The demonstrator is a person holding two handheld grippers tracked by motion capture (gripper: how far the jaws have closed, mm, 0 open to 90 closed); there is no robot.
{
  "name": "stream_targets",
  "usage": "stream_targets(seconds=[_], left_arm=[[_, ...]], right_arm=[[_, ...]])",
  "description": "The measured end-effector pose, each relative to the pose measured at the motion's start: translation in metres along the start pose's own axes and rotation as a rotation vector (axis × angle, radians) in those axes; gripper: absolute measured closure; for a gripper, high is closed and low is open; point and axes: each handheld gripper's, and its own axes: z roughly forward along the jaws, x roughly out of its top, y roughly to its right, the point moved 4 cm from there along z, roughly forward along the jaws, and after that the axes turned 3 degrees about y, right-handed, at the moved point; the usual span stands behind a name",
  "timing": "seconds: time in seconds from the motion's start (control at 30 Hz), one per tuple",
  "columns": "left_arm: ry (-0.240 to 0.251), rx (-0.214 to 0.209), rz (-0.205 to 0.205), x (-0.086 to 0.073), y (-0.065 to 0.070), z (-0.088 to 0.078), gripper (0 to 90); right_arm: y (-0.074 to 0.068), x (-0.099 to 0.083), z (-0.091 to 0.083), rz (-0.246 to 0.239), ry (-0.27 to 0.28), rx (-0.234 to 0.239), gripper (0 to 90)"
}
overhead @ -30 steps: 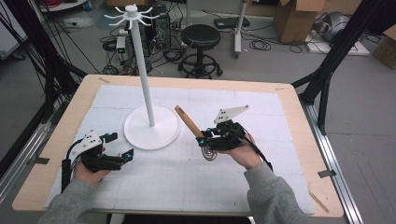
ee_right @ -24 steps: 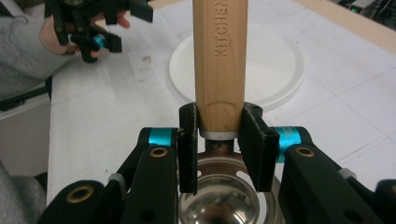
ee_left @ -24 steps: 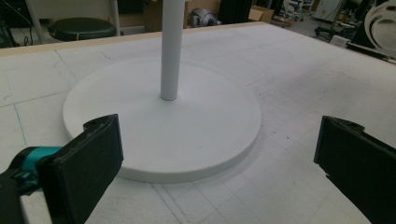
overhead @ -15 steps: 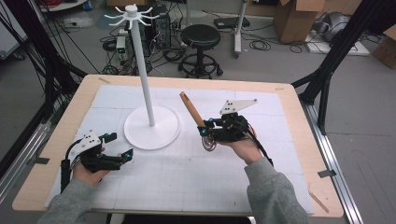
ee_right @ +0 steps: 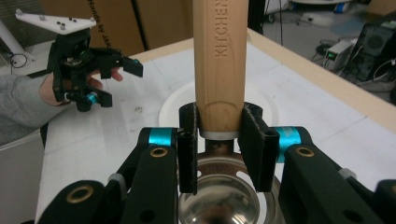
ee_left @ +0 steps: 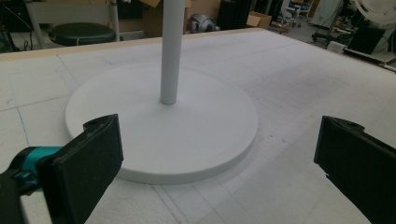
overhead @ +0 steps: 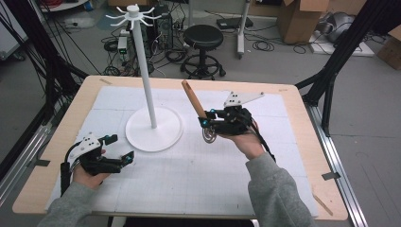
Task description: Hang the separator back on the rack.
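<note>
My right gripper [overhead: 204, 120] is shut on a utensil with a wooden handle [overhead: 193, 97] and a round metal head [overhead: 209, 135]. It holds the utensil above the white mat, right of the stand, with the handle slanting up and away. In the right gripper view the jaws clamp the handle [ee_right: 219, 60] just above the metal head [ee_right: 219, 198]. A white hook stand [overhead: 146, 75] rises from a round base [overhead: 156, 135] at mid-table. My left gripper [overhead: 122, 147] rests open near the front left. Its pads [ee_left: 86, 165] frame the base [ee_left: 163, 126] and pole [ee_left: 172, 46].
The white mat [overhead: 203, 175] covers a wooden table [overhead: 302, 123]. Behind the table stand a black stool [overhead: 202, 40], cardboard boxes [overhead: 302, 19] and floor cables. Black frame legs [overhead: 331, 71] flank the table. My left gripper [ee_right: 120, 84] appears far off in the right gripper view.
My right gripper has risen and moved slightly away with the utensil, whose handle now stands steeper. The left gripper has stayed put.
</note>
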Motion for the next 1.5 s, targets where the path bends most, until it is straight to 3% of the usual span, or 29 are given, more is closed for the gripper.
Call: stream_targets(seconds=[0.17, 0.57, 0.9, 1.2, 1.5], left_arm=[[-0.005, 0.0, -0.005, -0.001, 0.0, -0.002, 1.8], [0.002, 0.011, -0.011, -0.001, -0.002, -0.005, 1.7], [0.007, 0.018, -0.013, -0.001, -0.003, -0.008, 1.7], [0.012, 0.027, -0.013, -0.001, -0.005, -0.011, 1.7], [0.02, 0.026, -0.015, -0.001, -0.005, -0.011, 1.7]], right_arm=[[-0.001, 0.014, -0.001, -0.019, 0.062, 0.003, 69.7], [-0.005, 0.04, 0.003, -0.052, 0.126, 0.001, 69.7], [-0.004, 0.052, 0.006, -0.061, 0.174, 0.008, 69.7], [-0.003, 0.068, 0.013, -0.053, 0.202, 0.001, 69.7], [-0.002, 0.077, 0.026, -0.063, 0.191, -0.012, 69.7]])
